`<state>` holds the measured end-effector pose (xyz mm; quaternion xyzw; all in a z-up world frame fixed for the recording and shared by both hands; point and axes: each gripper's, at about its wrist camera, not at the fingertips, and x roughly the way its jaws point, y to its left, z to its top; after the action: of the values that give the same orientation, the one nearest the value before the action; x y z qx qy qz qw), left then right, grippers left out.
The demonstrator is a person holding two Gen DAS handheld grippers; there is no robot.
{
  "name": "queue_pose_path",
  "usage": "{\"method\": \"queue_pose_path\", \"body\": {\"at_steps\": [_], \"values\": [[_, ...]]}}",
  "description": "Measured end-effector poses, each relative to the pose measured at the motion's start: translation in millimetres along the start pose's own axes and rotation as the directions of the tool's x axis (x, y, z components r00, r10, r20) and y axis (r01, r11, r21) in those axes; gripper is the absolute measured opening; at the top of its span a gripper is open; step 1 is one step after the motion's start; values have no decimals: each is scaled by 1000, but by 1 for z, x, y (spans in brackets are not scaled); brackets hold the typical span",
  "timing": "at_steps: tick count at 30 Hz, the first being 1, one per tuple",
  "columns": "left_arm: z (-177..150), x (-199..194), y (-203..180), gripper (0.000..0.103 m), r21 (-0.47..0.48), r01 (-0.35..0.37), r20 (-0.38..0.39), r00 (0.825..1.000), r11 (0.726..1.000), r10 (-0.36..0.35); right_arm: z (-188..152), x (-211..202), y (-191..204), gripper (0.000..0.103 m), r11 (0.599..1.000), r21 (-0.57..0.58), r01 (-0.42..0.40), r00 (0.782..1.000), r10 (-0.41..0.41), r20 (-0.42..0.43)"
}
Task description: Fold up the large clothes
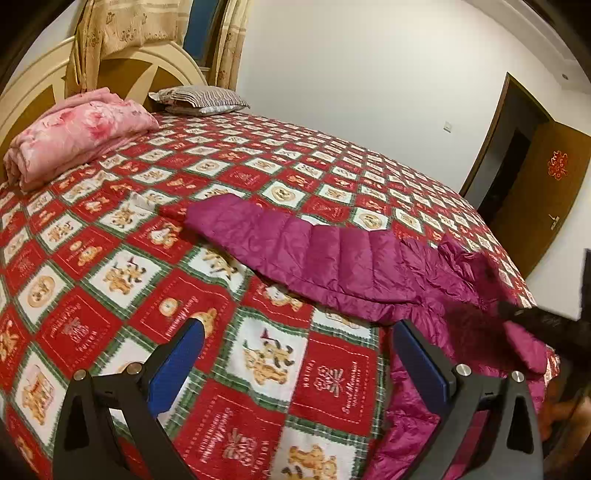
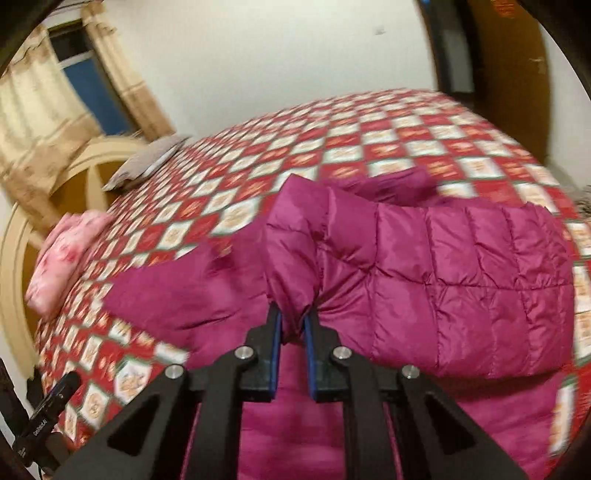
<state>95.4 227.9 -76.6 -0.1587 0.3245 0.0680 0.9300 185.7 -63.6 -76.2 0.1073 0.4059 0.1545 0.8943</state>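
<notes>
A magenta quilted down jacket (image 1: 332, 258) lies on a bed with a red, white and green patchwork cover (image 1: 147, 258). One sleeve stretches left across the cover. My left gripper (image 1: 297, 339) hovers open over bare cover, just left of the jacket's near edge, with nothing between its blue pads (image 1: 177, 365). In the right wrist view the jacket (image 2: 461, 280) fills the middle. My right gripper (image 2: 293, 325) is shut on a bunched fold of the jacket, lifted a little off the bed. The right gripper's dark body (image 1: 543, 321) shows blurred at the right edge of the left wrist view.
A folded pink floral quilt (image 1: 74, 136) and a striped pillow (image 1: 199, 98) lie by the cream headboard (image 1: 33, 88). Curtains (image 1: 122, 33) hang behind it. A brown door (image 1: 539, 184) stands open at the right. A dark device (image 2: 48, 413) sits at the bed's near-left edge.
</notes>
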Motion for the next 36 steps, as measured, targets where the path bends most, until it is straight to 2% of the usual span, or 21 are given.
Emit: {"method": "queue_pose_path", "body": {"at_steps": [5,6,8,9,10,13,14,15,16,18,19,22,25,27,30,32,34,35,36], "values": [[4,2,10,102,1,-18,-4,1000,1000,18,-24,43,26,15,998,-39,-45,997,42,-69],[4,4,11,102,0,-24,-10,1000,1000,24,-26,46,24,20,998,-47,-47,996,43,-77],[4,8,11,102,0,-35,-23,999,999,35,-31,51,24,41,996,-32,-87,990,83,-116],[4,10,11,102,3,-35,-25,999,999,35,-28,51,20,65,993,-14,-120,985,118,-126],[3,10,9,102,11,-37,-25,999,999,37,-26,42,18,72,988,1,-152,982,151,-109],[4,13,7,102,36,-59,-23,998,998,60,-17,6,12,72,979,-30,-201,980,201,-10],[4,15,7,102,37,-65,-24,998,997,66,-14,-6,8,70,981,-50,-186,982,188,30],[6,19,8,102,30,-74,-26,997,997,75,-11,-13,4,61,986,-64,-154,986,158,56],[8,22,10,102,19,-83,-28,996,996,83,-8,-18,-3,45,993,-77,-87,993,93,73],[14,32,17,102,-18,-105,-36,994,994,105,-3,-12,-15,33,997,-77,29,998,-24,64],[16,39,21,102,-36,-114,-47,993,993,112,-4,-5,-23,33,997,-60,46,998,-43,48],[23,60,33,102,-81,-153,-84,986,985,146,-15,24,-31,33,1000,-24,20,999,-21,-31],[33,77,42,102,-72,-227,-79,972,971,221,-28,54,-21,33,999,-18,-41,995,39,-93],[40,85,48,102,-70,-261,-71,964,963,256,-37,74,-20,33,999,-6,-36,989,35,-141],[51,102,58,102,-101,-285,-76,957,953,278,-41,77,-25,32,1000,-7,-30,993,29,-110],[60,115,69,102,-156,-296,-86,954,942,286,-38,72,-24,33,999,-13,-29,993,27,-112],[67,130,81,102,-238,-282,-98,959,929,266,-34,62,-22,40,999,-9,-43,993,42,-114],[70,138,87,102,-279,-268,-112,963,922,246,-31,54,-23,42,998,2,-60,994,60,-96],[73,149,95,102,-332,-249,-129,967,910,218,-29,36,-23,49,997,9,-79,996,79,-47]]}}
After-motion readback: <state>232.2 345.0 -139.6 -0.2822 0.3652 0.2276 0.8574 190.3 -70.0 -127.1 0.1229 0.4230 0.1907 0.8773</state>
